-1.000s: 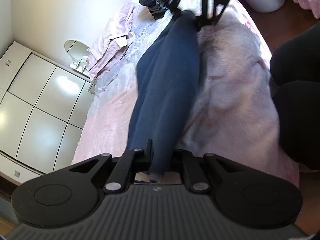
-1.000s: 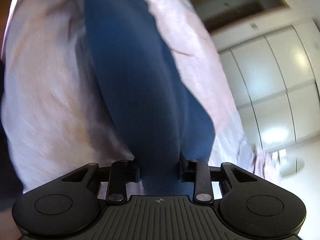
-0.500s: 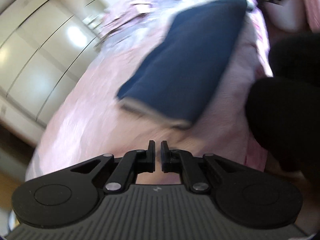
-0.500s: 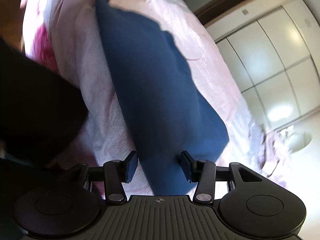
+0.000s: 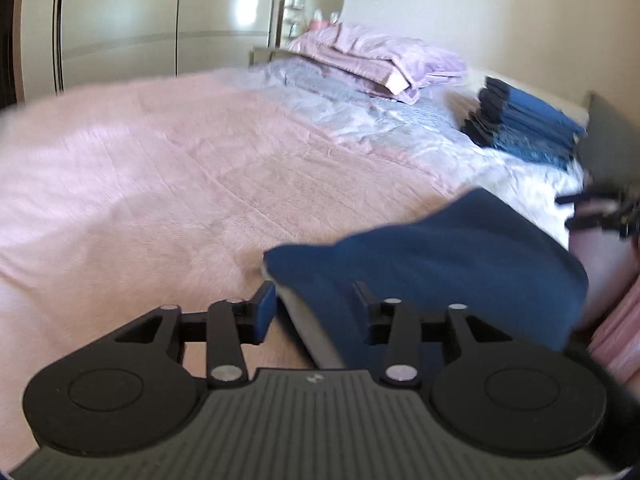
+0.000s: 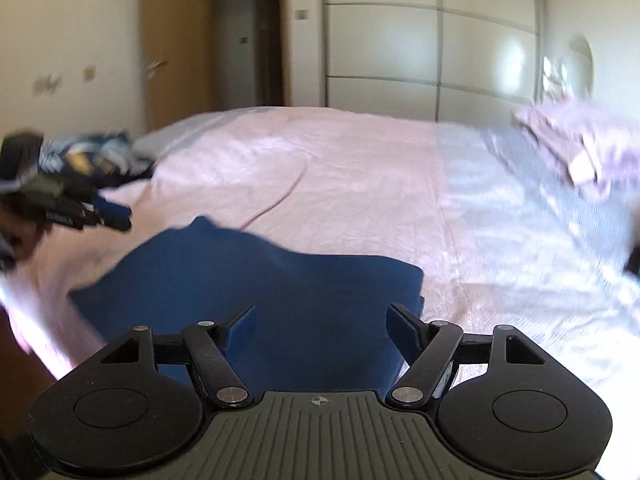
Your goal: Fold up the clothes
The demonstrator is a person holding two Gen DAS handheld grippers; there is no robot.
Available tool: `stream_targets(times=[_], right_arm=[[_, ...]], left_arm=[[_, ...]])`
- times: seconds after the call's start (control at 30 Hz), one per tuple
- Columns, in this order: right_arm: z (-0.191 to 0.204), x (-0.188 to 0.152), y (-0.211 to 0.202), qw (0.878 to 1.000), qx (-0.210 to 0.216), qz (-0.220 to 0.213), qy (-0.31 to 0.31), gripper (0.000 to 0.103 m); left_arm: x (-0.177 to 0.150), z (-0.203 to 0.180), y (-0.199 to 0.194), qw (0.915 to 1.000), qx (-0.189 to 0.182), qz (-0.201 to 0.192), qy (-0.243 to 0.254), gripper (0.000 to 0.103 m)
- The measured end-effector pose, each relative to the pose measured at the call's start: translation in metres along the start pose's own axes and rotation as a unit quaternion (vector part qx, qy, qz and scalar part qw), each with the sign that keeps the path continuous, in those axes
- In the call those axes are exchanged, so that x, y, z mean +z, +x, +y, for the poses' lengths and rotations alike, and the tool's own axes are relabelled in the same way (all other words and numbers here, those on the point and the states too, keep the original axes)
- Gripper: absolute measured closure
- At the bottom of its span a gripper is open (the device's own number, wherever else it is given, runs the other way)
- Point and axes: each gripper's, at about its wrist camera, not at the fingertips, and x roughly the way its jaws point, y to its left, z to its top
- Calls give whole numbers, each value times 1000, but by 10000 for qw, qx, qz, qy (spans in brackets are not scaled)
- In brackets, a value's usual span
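A navy blue garment lies folded flat on the pink bedspread. My left gripper is open, and the garment's near corner reaches in between its fingers without being pinched. In the right wrist view the same garment spreads out just ahead of my right gripper, which stands wide open over its near edge. Each gripper also shows blurred in the other's view: the right gripper at the far right, the left gripper at the far left.
A stack of folded dark blue clothes sits at the head of the bed beside a folded lilac quilt. A loose heap of clothes lies at the bed's far corner. White wardrobe doors stand behind.
Both grippers were shut on the hanging navy garment a second ago. They have opened, the garment now lies folded on the bed, and both cameras have swung level.
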Motion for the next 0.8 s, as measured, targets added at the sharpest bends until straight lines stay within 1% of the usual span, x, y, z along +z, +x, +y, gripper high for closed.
stream_targets(times=[0.07,0.1,0.17,0.23,0.3,0.33,0.37,0.4,0.43,0.47,0.5,0.53,0.57,0.67,0.73,0.77,0.8], right_arm=[[-19,11,3,9980,164,-72,602,29],[-33,16,13,9953,295,4,923,29],[-60,23,27,9882,422,46,1468,29],[-84,28,41,9783,545,68,1996,29],[-97,28,55,9683,656,15,2408,29],[-105,26,63,9629,718,23,2603,29],[-111,25,68,9584,777,42,2747,30],[-116,23,72,9550,818,61,2850,35],[-118,22,72,9550,818,80,2851,66],[-120,21,73,9549,817,100,2853,75],[-122,20,74,9548,816,119,2855,76],[-124,19,75,9548,816,139,2856,80],[-126,18,76,9547,815,158,2858,82],[-127,15,81,9553,767,233,2847,82],[-126,17,87,9597,679,301,2710,82],[-125,18,87,9611,636,309,2669,81],[-124,20,86,9631,577,315,2611,81]], left_arm=[[11,15,21,9995,50,93,-298,60],[16,22,36,9986,9,208,-482,56],[16,37,58,9953,-135,407,-865,56],[17,51,78,9909,-325,561,-1180,57],[15,57,87,9871,-539,651,-1357,68],[15,56,85,9876,-534,643,-1329,72],[14,54,83,9880,-529,635,-1301,85],[14,53,81,9885,-525,628,-1273,99],[14,52,79,9889,-520,620,-1245,99],[13,51,77,9893,-515,612,-1216,101],[13,50,74,9898,-511,604,-1188,101],[13,49,72,9902,-506,597,-1160,101],[13,47,70,9906,-501,589,-1132,101],[12,44,64,9917,-487,566,-1047,101],[1,50,78,9884,-465,770,-1222,100],[-1,54,84,9869,-502,784,-1317,99],[-1,56,85,9859,-495,758,-1406,96]])
